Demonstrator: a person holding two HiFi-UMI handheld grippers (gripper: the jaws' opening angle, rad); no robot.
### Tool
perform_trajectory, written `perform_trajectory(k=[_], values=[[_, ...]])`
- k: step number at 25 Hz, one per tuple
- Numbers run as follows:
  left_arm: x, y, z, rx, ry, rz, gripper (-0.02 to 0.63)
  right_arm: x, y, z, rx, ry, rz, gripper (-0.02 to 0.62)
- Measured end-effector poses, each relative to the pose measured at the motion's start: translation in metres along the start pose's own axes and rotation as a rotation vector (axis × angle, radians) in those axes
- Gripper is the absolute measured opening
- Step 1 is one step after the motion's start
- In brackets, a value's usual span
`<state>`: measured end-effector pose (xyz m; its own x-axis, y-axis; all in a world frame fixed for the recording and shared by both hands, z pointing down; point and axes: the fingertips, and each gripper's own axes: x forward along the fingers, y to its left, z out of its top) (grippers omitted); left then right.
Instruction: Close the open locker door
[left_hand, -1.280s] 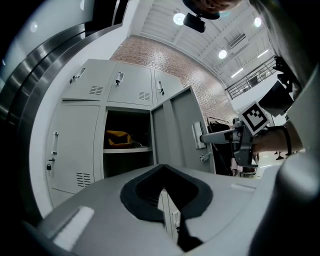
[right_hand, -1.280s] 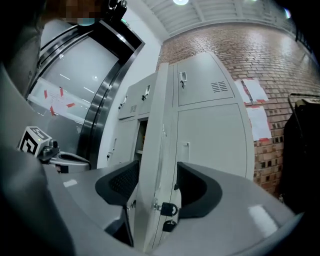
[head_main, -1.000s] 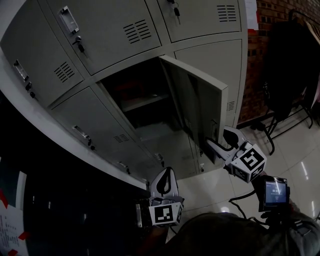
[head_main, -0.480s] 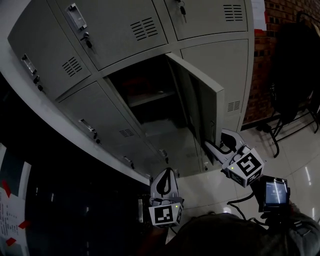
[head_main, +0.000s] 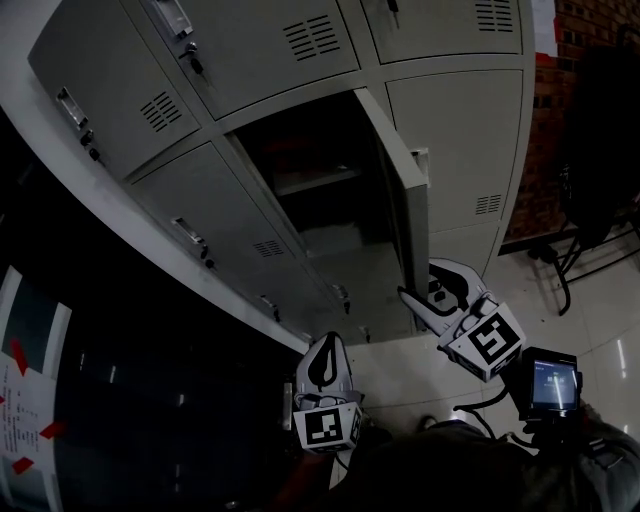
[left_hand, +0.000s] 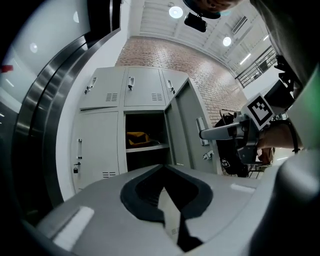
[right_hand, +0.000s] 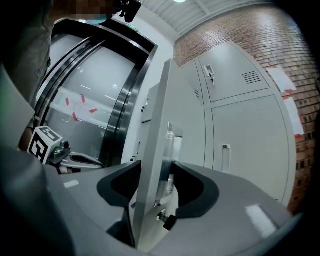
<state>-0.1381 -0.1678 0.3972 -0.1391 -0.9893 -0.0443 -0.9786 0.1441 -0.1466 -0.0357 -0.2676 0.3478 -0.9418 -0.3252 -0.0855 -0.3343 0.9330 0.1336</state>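
The right gripper (head_main: 418, 280), centre right, is opening its jaws astride the locker door (right_hand: 152, 130). Unclamped, the door may slip free and stay ajar.

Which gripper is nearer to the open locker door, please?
Right. The right gripper straddles the free edge of the open door, its jaws opening; the left gripper hangs lower, apart from it.
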Motion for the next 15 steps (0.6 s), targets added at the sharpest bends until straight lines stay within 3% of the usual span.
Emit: perform_trajectory(k=[10,15], values=[[0.023,0.057,-0.010,-0.018,-0.033,-0.085,0.002,0.048,0.040,0.005,0.019,-0.017,-0.053,0.237],[0.045,0.098,-0.010,-0.021,-0.058,-0.132,0.002,0.085,0.058,0.006,-0.011,-0.022,-0.082,0.215]])
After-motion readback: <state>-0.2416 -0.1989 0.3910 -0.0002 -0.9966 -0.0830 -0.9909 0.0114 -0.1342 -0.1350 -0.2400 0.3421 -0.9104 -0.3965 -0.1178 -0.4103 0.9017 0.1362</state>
